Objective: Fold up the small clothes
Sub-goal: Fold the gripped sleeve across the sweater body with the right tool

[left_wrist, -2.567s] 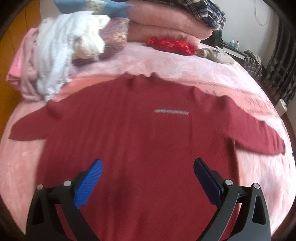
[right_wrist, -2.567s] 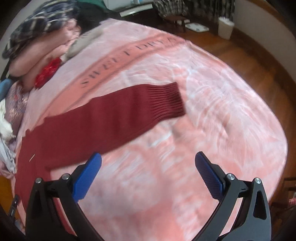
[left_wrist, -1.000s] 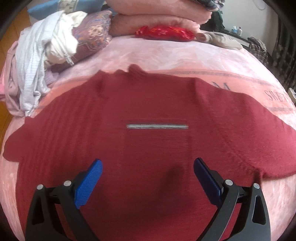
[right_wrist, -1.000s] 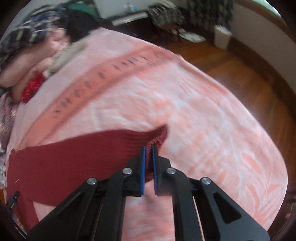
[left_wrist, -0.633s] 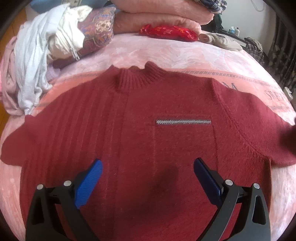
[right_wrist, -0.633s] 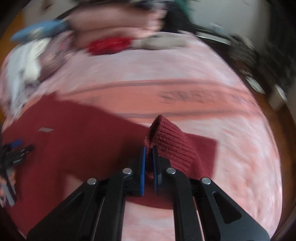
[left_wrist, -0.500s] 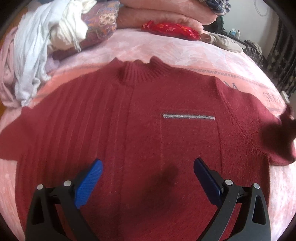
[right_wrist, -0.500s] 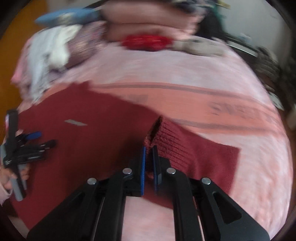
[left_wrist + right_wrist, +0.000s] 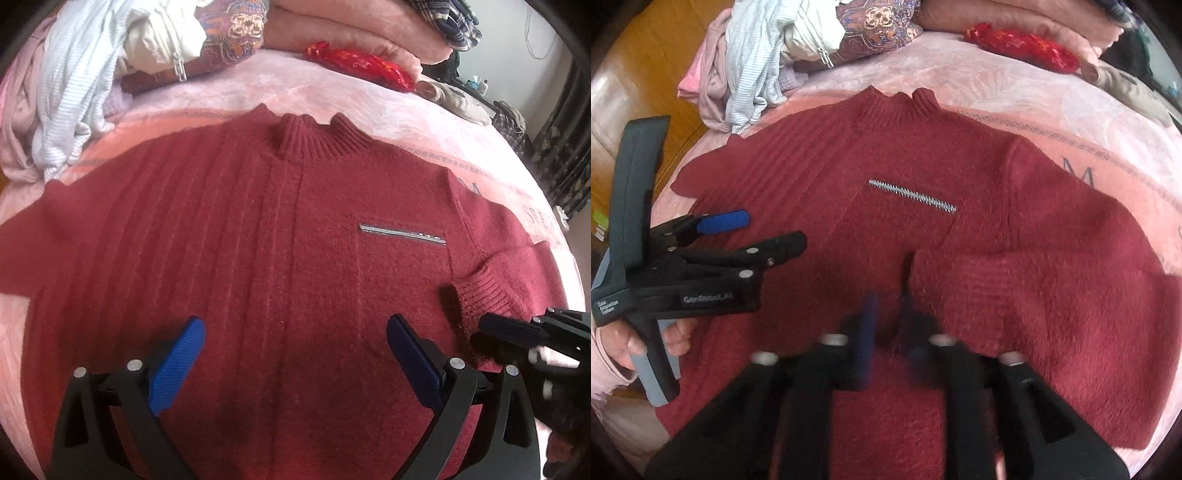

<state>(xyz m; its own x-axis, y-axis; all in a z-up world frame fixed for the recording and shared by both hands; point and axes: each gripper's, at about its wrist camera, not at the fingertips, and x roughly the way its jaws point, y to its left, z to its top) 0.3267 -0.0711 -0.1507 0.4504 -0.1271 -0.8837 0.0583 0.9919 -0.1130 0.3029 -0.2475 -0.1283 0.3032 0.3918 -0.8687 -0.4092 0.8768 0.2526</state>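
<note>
Dark red knitted sweater (image 9: 258,240) lies flat, front up, on a pink blanket (image 9: 388,107), collar (image 9: 310,138) at the far side from both tongs.

Left gripper (image 9: 295,354): blue-padded jaws spread wide, nothing between them, held over the lower middle of the sweater body. A silver strip (image 9: 402,233) on the chest sits ahead of it and to its right.

Right gripper (image 9: 886,325): image blurred here. The blue pads stand a little apart with a narrow gap, and the ribbed cuff (image 9: 960,280) lies just ahead of the tips — whether they have hold of the knit cannot be told. In the left wrist view this tool enters from the right edge, its tip close to the cuff (image 9: 480,291).

The sleeve (image 9: 1071,258) on the right gripper's side is folded inward across the sweater body, cuff resting on the chest below the silver strip. The other sleeve (image 9: 22,251) extends outward to the left of the left gripper.

Beyond the collar — a heap of pale clothes (image 9: 74,74), stacked pink bedding (image 9: 351,33) and a red patterned item (image 9: 362,68)
</note>
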